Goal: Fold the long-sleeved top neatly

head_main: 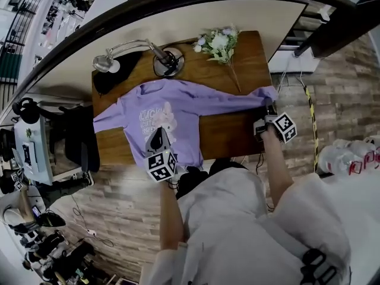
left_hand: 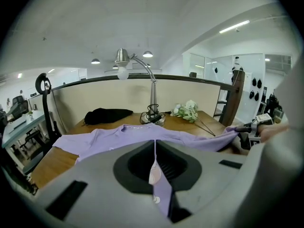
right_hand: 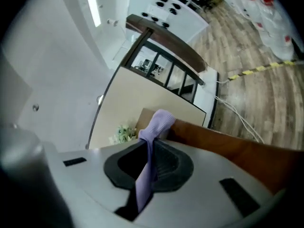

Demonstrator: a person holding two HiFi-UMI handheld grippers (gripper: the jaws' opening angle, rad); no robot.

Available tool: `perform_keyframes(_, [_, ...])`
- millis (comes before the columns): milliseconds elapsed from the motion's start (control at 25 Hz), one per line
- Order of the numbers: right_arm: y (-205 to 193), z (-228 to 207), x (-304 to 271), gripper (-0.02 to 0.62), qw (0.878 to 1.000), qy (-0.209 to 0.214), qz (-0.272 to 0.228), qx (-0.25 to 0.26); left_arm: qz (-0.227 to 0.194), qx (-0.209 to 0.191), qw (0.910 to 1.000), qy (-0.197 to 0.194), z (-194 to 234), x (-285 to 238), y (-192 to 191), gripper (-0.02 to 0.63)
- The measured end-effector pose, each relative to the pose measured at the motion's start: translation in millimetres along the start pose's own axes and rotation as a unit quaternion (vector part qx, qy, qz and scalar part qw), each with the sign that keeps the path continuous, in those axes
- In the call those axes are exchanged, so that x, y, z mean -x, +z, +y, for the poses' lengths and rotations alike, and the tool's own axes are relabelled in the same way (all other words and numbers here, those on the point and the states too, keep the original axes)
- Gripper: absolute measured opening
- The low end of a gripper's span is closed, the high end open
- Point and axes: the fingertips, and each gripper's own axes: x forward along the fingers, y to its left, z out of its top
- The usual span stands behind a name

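A lilac long-sleeved top (head_main: 178,114) with a pale print lies spread face up on the wooden table (head_main: 231,136). My left gripper (head_main: 159,142) is shut on the top's hem near the table's front edge; in the left gripper view the lilac cloth (left_hand: 159,184) is pinched between the jaws. My right gripper (head_main: 268,113) is shut on the cuff of the sleeve (head_main: 264,94) stretched out to the table's right edge. The right gripper view shows that cuff (right_hand: 154,127) clamped between the jaws. The other sleeve (head_main: 107,120) reaches toward the left edge.
A chrome desk lamp (head_main: 160,61) stands at the back of the table. A bunch of pale flowers (head_main: 218,43) lies at the back right. A black cloth (head_main: 110,79) sits at the back left. Beyond the table runs a curved partition (head_main: 178,16); wooden floor lies around.
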Motion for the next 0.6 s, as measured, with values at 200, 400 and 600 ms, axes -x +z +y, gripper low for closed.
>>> perform_keyframes(200, [4, 31, 13, 0.026, 0.996, 0.027, -0.023, 0.087, -0.002, 0.009, 1.0, 0.003, 7, 1, -1, 0.029])
perform_keyframes(400, [5, 73, 19, 0.026, 0.983, 0.055, -0.039, 0.172, -0.004, -0.006, 0.9999, -0.008, 17, -3, 2, 0.029])
perform_keyframes(600, [-9, 122, 31, 0.026, 0.961, 0.068, -0.053, 0.263, -0.003, -0.019, 0.9993, -0.033, 38, -4, 5, 0.029])
